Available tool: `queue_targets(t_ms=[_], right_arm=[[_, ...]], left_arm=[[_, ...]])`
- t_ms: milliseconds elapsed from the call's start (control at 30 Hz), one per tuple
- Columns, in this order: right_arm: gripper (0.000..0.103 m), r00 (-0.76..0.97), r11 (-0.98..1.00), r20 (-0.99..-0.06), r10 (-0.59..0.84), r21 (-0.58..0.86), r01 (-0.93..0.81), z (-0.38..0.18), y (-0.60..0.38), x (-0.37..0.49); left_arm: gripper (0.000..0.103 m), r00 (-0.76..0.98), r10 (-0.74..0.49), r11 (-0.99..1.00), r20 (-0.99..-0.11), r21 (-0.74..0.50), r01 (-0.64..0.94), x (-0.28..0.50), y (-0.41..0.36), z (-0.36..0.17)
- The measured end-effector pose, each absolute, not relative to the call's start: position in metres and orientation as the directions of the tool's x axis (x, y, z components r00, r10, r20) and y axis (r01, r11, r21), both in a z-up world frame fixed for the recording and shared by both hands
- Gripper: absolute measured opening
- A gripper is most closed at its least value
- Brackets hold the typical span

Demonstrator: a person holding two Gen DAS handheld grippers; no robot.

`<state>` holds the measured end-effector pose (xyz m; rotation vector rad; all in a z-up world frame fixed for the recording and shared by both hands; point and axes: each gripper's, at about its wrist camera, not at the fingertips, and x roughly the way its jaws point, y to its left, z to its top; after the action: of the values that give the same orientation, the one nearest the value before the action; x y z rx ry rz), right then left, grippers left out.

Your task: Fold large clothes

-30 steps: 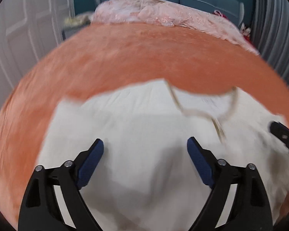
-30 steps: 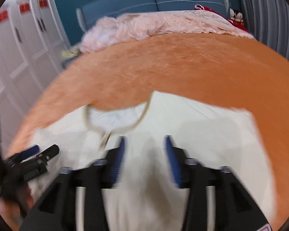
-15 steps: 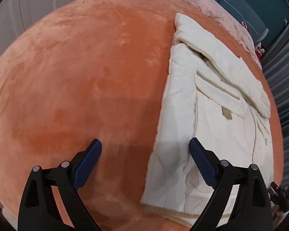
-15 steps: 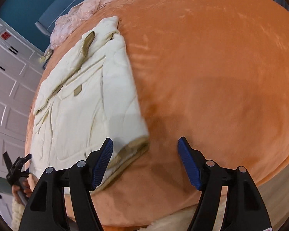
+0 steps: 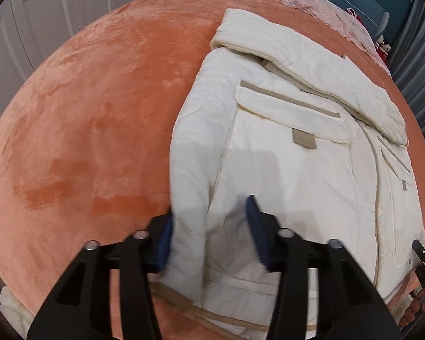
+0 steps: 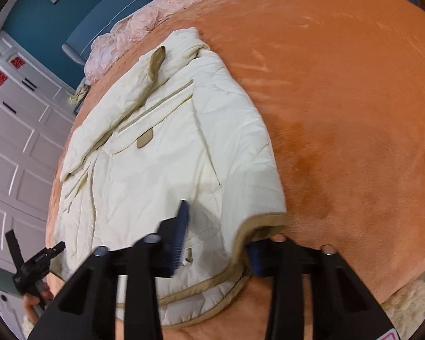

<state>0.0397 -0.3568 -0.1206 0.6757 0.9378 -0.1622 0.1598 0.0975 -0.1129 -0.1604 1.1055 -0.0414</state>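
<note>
A cream padded jacket (image 5: 297,170) with tan trim lies flat on the orange blanket (image 5: 85,127), a sleeve folded across its chest. My left gripper (image 5: 209,235) is at the jacket's left side near the hem, its jaws closing, with a bunched fold of the side seam pinched between the blue pads. In the right wrist view the jacket (image 6: 155,170) fills the left half. My right gripper (image 6: 218,243) is closing on the tan-edged hem corner, and the fabric hides its right pad. The left gripper (image 6: 34,266) shows at the far lower left, held by a hand.
The orange blanket (image 6: 340,99) stretches bare to the right of the jacket. A pink lace cover (image 6: 155,14) lies at the bed's far end before a teal headboard (image 6: 99,8). White wardrobe doors (image 6: 14,141) stand alongside. A fluffy cream rug (image 6: 405,303) lies below the bed's edge.
Both grippers swung apart from over the jacket's middle to its two sides near the hem. Their wide jaws have narrowed onto the fabric since half a second ago.
</note>
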Motion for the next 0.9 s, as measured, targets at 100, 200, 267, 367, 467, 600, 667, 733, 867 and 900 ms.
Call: queue_targets(t_ms=[100,200,267,367,467,600,667,733,867,900], right_arm=[[0.017,0.608,0.787,-0.781,0.142,0.462,0.409,-0.116,-0.355,0.037],[0.014,0.614,0.805,-0.779,0.124,0.441,0.397,-0.11,-0.353,0.036],[0.012,0.619,0.817,-0.777,0.113,0.427,0.387,-0.104,-0.35,0.035],[0.011,0.63,0.83,-0.77,0.1,0.413,0.374,-0.094,-0.346,0.035],[0.01,0.642,0.838,-0.761,0.093,0.408,0.362,-0.084,-0.344,0.032],[0.009,0.653,0.848,-0.751,0.094,0.404,0.343,-0.072,-0.342,0.023],[0.009,0.656,0.853,-0.748,0.097,0.402,0.332,-0.066,-0.341,0.017],[0.009,0.659,0.858,-0.745,0.102,0.401,0.321,-0.061,-0.341,0.009],[0.009,0.665,0.864,-0.738,0.116,0.405,0.299,-0.05,-0.34,-0.007],[0.009,0.665,0.866,-0.737,0.121,0.405,0.292,-0.048,-0.339,-0.012]], left_arm=[[0.022,0.462,-0.102,0.989,-0.881,-0.14,-0.048,0.159,0.095,-0.106],[0.015,0.478,-0.101,0.99,-0.872,-0.137,-0.04,0.158,0.094,-0.097],[0.013,0.49,-0.096,0.991,-0.867,-0.128,-0.033,0.157,0.091,-0.091],[0.011,0.519,-0.084,0.994,-0.851,-0.109,-0.019,0.151,0.088,-0.077],[0.011,0.544,-0.083,0.995,-0.835,-0.101,-0.004,0.144,0.085,-0.062],[0.01,0.566,-0.109,0.993,-0.817,-0.12,0.017,0.132,0.085,-0.041],[0.01,0.572,-0.115,0.992,-0.812,-0.123,0.024,0.125,0.086,-0.033],[0.009,0.576,-0.122,0.991,-0.809,-0.128,0.029,0.116,0.087,-0.026],[0.009,0.585,-0.111,0.993,-0.804,-0.107,0.042,0.096,0.088,-0.017],[0.009,0.587,-0.107,0.994,-0.802,-0.101,0.043,0.089,0.09,-0.015]])
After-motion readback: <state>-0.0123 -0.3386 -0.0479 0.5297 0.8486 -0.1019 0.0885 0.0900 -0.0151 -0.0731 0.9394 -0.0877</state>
